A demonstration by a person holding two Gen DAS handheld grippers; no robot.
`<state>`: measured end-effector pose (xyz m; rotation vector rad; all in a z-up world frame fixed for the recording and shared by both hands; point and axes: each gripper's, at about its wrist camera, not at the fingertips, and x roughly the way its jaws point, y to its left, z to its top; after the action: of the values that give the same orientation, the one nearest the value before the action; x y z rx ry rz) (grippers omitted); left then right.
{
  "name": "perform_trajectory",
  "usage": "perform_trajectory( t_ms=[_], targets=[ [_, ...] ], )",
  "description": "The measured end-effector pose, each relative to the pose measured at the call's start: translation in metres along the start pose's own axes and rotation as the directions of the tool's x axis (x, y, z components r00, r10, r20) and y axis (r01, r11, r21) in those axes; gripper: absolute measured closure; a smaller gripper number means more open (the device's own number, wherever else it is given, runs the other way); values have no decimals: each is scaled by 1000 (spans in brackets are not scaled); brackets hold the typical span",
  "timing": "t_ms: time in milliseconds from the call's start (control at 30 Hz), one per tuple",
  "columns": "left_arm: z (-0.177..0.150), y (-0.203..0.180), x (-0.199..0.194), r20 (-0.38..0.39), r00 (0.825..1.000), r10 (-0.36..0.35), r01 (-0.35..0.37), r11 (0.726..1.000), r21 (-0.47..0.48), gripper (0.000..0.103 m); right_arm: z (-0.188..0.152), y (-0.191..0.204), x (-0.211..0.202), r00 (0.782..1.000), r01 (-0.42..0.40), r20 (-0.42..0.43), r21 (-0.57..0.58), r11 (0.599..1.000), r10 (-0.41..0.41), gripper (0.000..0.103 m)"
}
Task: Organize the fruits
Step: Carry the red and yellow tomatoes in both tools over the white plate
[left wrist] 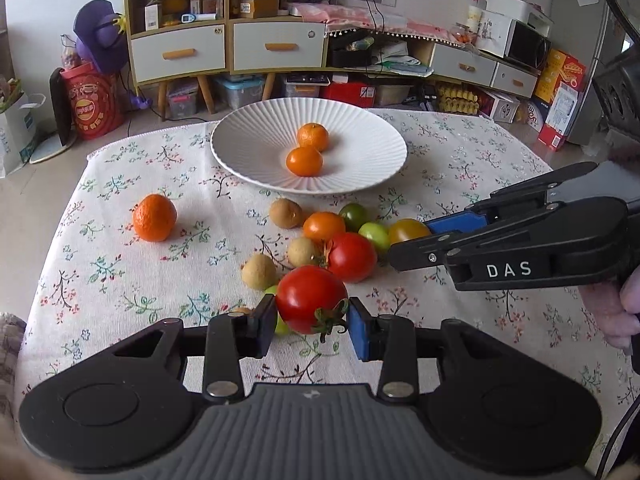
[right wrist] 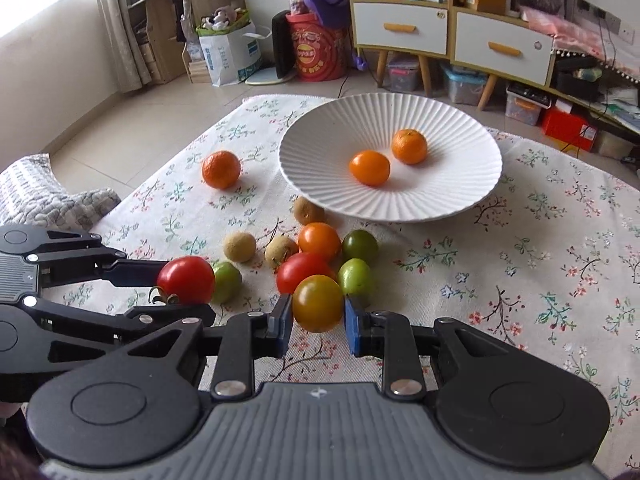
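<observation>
Red tomato with green stem between left jaws. Yellow-orange tomato between right jaws. Jaw pads blue, gripper frames black. Just past jaws: another red tomato, green ones, one orange one, brown-tan round fruits. Farther off: white ribbed plate with two orange mandarins; third orange mandarin on cloth. Tablecloth cream with little pink, teal flowers, dark twigs.
</observation>
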<state>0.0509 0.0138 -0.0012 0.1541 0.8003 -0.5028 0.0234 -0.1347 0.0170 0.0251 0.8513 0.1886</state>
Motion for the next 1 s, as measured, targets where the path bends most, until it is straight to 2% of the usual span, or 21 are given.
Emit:
perform_trajectory(
  t_ms=[400,700,833,1000],
  targets=[
    [51,-6,26,54,998,38,-36,998,-52,69,36,-40,14,995,80,47,149,986,-88,79],
    [79,3,56,70,994,83,-76,992,-95,69,50,-62,30,992,96,48,256,962,-112,79],
    [87,11,66,64,995,70,-59,985,-160,69,49,-62,30,988,113,77,212,971,-132,79],
    [94,19,82,70,997,40,-25,981,-193,69,53,-65,34,988,102,95,166,981,-119,79]
  ],
)
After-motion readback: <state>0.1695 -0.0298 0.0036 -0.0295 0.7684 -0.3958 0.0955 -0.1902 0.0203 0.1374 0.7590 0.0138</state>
